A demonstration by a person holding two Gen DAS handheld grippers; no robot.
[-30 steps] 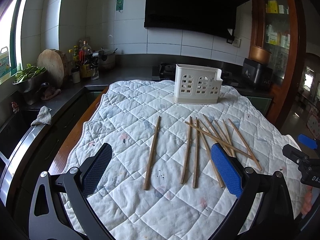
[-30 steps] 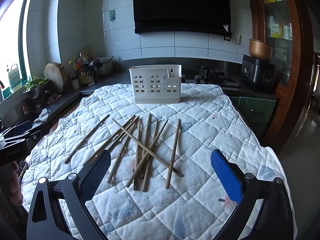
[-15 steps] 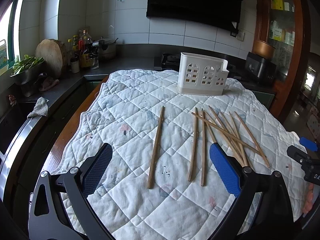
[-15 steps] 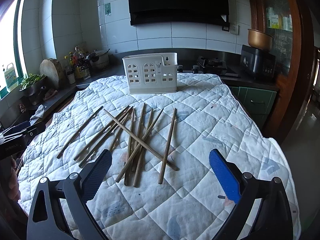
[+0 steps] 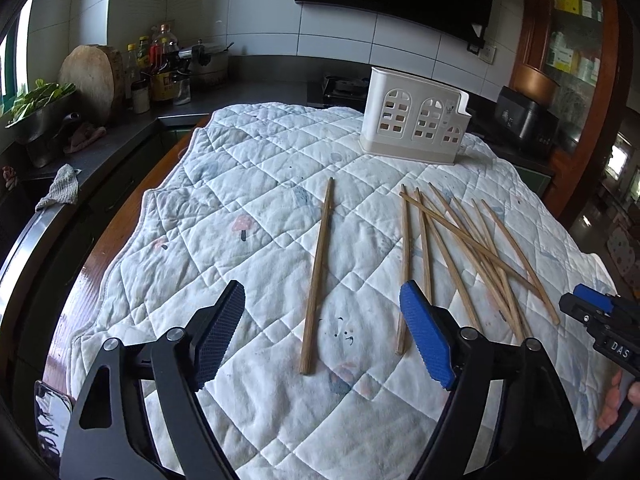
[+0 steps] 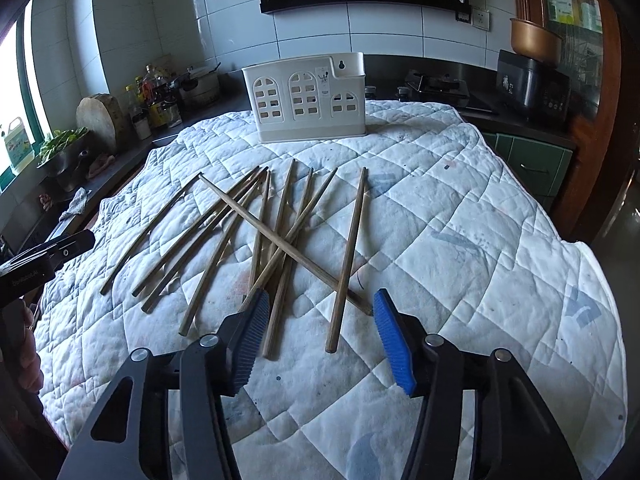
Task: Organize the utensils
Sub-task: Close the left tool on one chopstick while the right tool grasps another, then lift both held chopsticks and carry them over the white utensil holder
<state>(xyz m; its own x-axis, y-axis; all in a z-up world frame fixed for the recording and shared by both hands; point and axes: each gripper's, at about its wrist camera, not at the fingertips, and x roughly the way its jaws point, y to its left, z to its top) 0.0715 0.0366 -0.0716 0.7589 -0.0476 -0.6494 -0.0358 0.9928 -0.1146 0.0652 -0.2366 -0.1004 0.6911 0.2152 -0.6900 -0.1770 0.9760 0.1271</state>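
Several wooden chopsticks lie loose on a white quilted cloth [image 5: 248, 216] [image 6: 460, 240]. In the left wrist view one chopstick [image 5: 318, 272] lies apart to the left of the crossed pile [image 5: 464, 248]. My left gripper [image 5: 322, 336] is open and empty, its fingers on either side of that single chopstick's near end. In the right wrist view the pile [image 6: 276, 232] fans out ahead. My right gripper [image 6: 320, 336] is open and empty, straddling the near ends of a few chopsticks. A white slotted utensil holder [image 5: 416, 118] [image 6: 308, 96] stands upright at the far side.
A dark counter on the left carries bottles [image 5: 160, 68], a round wooden board [image 5: 94, 80] and a bowl of greens [image 5: 36, 112]. A stove [image 6: 436, 84] and a dark appliance [image 6: 532, 88] stand behind. The cloth's edges drop off left and right.
Both grippers have moved forward and down toward the chopsticks. Their jaws have narrowed, the right more than the left. The chopsticks and holder have not moved.
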